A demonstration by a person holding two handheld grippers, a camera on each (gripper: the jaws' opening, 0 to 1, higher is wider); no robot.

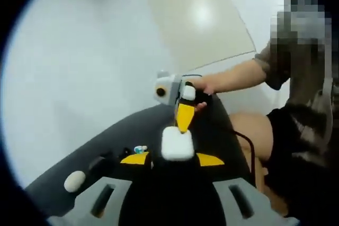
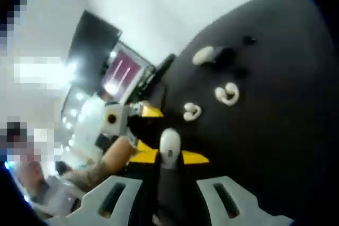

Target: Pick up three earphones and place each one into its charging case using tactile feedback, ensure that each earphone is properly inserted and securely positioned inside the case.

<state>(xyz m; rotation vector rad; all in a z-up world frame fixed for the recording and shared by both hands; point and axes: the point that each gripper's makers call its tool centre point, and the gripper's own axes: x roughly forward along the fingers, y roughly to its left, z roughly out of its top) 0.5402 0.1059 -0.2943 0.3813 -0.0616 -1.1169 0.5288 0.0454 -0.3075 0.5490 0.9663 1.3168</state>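
White charging case [image 1: 177,144] clamped between left gripper [image 1: 172,158] jaws

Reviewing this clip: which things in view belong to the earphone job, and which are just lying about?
Belongs to the job:
- white charging case between the left gripper fingers
- white item, probably an earphone, at the right gripper
- two white earphones on the dark table
- white oval case

Lying about:
- lit screen
- small black item
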